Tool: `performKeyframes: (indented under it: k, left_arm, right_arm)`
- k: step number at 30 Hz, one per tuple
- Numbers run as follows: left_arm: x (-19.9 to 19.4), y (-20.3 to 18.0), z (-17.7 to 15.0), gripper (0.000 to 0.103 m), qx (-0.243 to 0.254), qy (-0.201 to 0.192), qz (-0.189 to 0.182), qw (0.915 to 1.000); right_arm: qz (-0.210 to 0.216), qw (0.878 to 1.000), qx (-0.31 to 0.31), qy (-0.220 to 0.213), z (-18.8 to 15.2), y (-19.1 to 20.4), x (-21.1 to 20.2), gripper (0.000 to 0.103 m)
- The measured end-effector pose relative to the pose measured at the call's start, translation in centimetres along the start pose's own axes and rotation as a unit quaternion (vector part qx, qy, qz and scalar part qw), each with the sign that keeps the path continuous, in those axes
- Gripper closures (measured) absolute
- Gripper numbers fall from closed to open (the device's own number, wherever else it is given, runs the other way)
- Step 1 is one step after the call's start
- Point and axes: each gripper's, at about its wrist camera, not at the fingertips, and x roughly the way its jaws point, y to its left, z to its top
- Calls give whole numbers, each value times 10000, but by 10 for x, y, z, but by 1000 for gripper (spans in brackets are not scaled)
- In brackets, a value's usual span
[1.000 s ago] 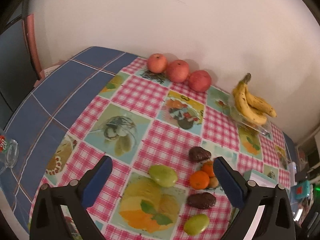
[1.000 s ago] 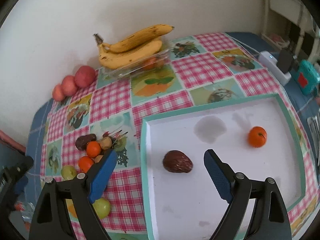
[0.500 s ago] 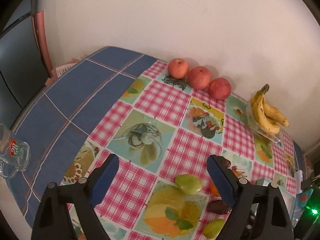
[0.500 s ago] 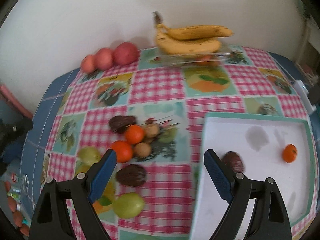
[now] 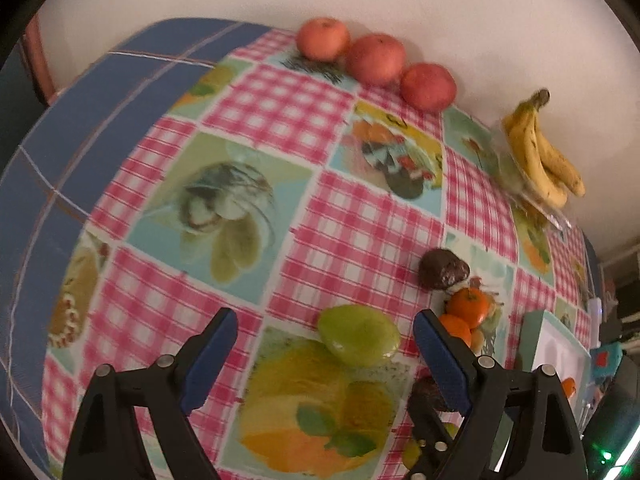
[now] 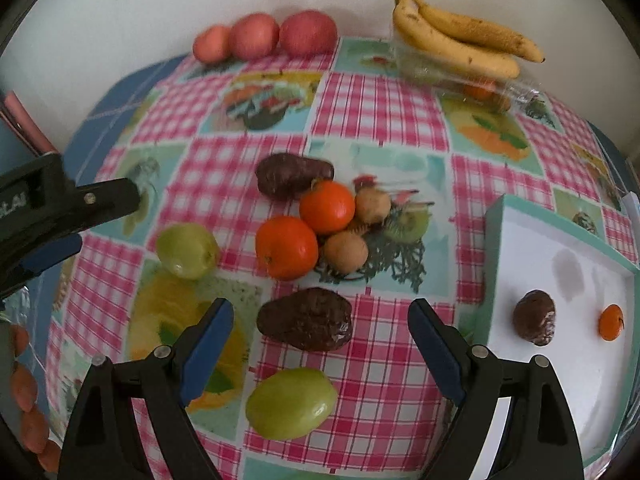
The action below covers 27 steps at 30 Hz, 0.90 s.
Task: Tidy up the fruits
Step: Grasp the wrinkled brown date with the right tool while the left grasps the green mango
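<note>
On the checked tablecloth lies a pile of loose fruit: two oranges [image 6: 286,247], two small brown fruits [image 6: 346,252], dark avocados [image 6: 306,320] and green fruits [image 6: 290,402]. My right gripper [image 6: 320,306] hangs open just above the nearer dark avocado, a finger on either side, not touching it. My left gripper [image 5: 325,317] is open above a green fruit [image 5: 358,336], which lies nearer its right finger. A white tray with a teal rim [image 6: 492,240] at the right holds one dark avocado [image 6: 535,317] and one orange [image 6: 611,322].
Three red apples [image 6: 264,36] sit in a row against the wall. Bananas [image 6: 460,44] rest on a clear plastic box at the back right. The left gripper's arm [image 6: 60,208] reaches in from the left edge of the right wrist view. Blue cloth covers the table's left side.
My right gripper has swung left from over the tray to over the fruit pile. My left gripper has dropped closer to the green fruit, and its jaws have narrowed a little.
</note>
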Motion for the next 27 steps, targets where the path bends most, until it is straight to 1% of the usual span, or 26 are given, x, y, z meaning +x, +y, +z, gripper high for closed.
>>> performKeyframes:
  k: [7, 9, 10, 11, 12, 13, 14, 15, 17, 18, 19, 20, 22, 24, 27]
  left_arm:
    - [21, -12, -5, 12, 203, 234, 25, 9995]
    - [24, -13, -6, 22, 202, 269, -31, 9994]
    - [25, -13, -6, 23, 202, 278, -34, 9994]
    - [25, -13, -6, 26, 214, 276, -26, 9994]
    - [25, -14, -6, 35, 228, 283, -45, 9993]
    - [25, -14, -6, 38, 226, 298, -95, 9993]
    - [24, -15, -6, 45, 211, 303, -149, 9992]
    - [24, -15, -5, 47, 192, 318, -213, 9991]
    - [26, -17, -4, 47, 180, 341, -193, 9991]
    - [26, -17, -4, 47, 171, 356, -199, 9990]
    - [26, -17, -4, 47, 159, 372, -205, 9990]
    - [25, -16, -4, 47, 145, 380, -196, 9990]
    - [22, -14, -4, 47, 83, 380, -167, 9991]
    - [17, -9, -4, 47, -16, 376, -223, 9990]
    - [6, -6, -3, 47, -85, 278, -270, 9992]
  right_arm:
    - [-104, 9997, -138, 165, -3, 5, 14, 14]
    - [-134, 9996, -172, 176, -3, 5, 15, 14]
    - [-144, 9996, -181, 178, -3, 6, 15, 14]
    - [-155, 9995, -195, 179, -3, 7, 16, 14]
    - [-161, 9995, -206, 181, -3, 7, 16, 14]
    - [-175, 9995, -222, 170, -3, 8, 16, 14]
    - [-187, 9994, -232, 164, -4, 8, 16, 14]
    - [-187, 9994, -246, 172, -3, 9, 17, 15]
    - [-191, 9993, -275, 167, -3, 10, 17, 24]
    - [-202, 9992, -290, 167, -3, 11, 17, 31]
    - [-206, 9992, -301, 167, -2, 11, 17, 35]
    - [-195, 9992, -296, 172, -2, 11, 17, 36]
    - [-160, 9993, -292, 179, -2, 10, 16, 45]
    - [-188, 9992, -303, 179, -2, 11, 15, 45]
    - [-108, 9994, -282, 177, -3, 10, 12, 45]
